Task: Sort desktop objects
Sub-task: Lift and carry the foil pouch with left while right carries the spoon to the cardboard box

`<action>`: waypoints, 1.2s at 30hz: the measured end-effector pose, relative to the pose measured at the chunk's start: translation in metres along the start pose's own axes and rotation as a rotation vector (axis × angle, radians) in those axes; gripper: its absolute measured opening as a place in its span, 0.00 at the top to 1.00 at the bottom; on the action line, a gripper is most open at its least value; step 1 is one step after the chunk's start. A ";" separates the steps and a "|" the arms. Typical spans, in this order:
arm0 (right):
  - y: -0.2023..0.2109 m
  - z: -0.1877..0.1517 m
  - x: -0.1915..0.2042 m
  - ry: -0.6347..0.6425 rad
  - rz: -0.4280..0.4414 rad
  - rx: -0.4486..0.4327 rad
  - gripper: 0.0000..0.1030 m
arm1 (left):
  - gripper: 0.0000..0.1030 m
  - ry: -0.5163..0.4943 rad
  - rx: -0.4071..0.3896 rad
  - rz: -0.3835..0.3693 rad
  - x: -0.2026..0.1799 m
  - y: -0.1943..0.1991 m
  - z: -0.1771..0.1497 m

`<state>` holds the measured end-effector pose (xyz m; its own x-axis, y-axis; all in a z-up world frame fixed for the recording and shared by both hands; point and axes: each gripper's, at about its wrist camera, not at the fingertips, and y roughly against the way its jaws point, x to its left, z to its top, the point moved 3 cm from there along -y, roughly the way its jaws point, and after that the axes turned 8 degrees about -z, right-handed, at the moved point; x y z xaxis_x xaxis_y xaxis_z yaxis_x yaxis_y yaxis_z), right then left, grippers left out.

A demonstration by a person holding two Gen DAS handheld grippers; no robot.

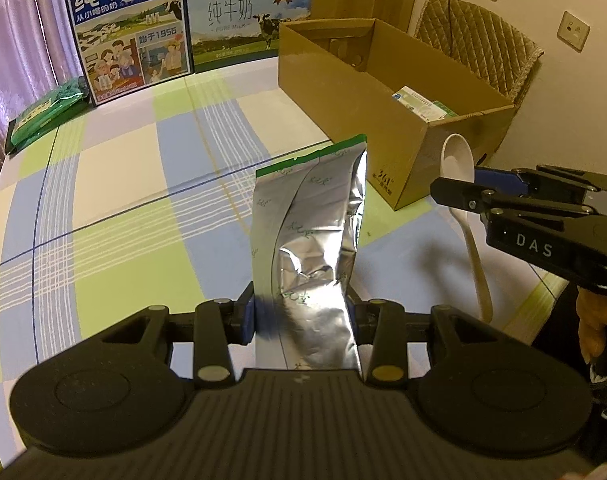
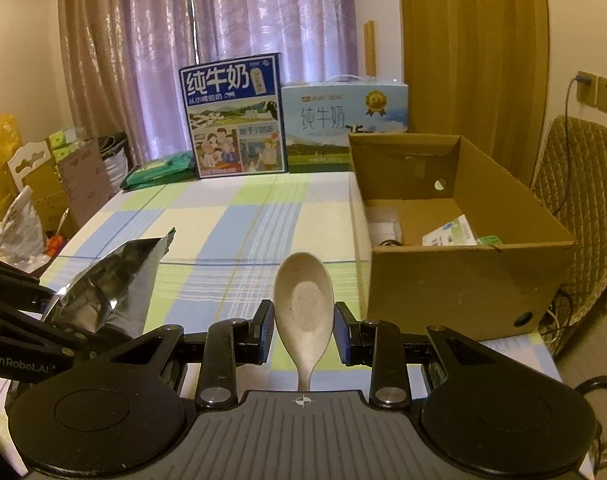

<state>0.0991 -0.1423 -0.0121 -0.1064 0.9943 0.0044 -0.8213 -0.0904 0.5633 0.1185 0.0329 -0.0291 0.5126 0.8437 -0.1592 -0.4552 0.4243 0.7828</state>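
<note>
Item: spoon (image 2: pixel 303 312), pale and speckled, gripped by the right gripper (image 2: pixel 303 334); bowl uppermost and just past the fingertips, handle running back down between the fingers toward the gripper body, long axis in line with the fingers. Item: pouch (image 1: pixel 309 248), silver foil with a green top band, clamped low down by the left gripper (image 1: pixel 303 316); it stands nearly upright, long axis rising well beyond the fingertips, upper end free and creased. Destination, as judged: box (image 2: pixel 459 280), open-topped cardboard, ahead and to the right of the right fingers, ahead and to the right of the left fingers as well. The right gripper is judged the nearer of the two, the box's near wall standing just past its right finger, so the spoon would be expected to go in first. The wall's top edge lies at about the height of the spoon's bowl in the right wrist view; a lift over that rim would be needed before release. Contents already noted: a small carton (image 2: pixel 449 236) toward the near right corner, white items at the left; the middle floor is bare. Table (image 1: pixel 123 184), checked cloth, is open to the left of both grippers. The grippers stand near each other, the pouch just left of the right gripper; crossing paths is the risk noted.
</note>
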 end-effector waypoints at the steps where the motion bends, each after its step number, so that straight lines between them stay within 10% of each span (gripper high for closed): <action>1: 0.000 0.001 -0.003 -0.002 -0.002 0.000 0.72 | 0.66 -0.002 -0.002 -0.002 -0.002 0.000 0.001; 36: 0.005 0.067 -0.113 -0.095 -0.092 -0.065 0.72 | 0.66 -0.065 -0.063 -0.118 -0.074 -0.021 0.084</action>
<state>0.1442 -0.2512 0.0454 0.0219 0.9991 0.0352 -0.8602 0.0009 0.5100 0.1508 -0.0658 0.0168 0.6106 0.7645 -0.2066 -0.4327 0.5405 0.7215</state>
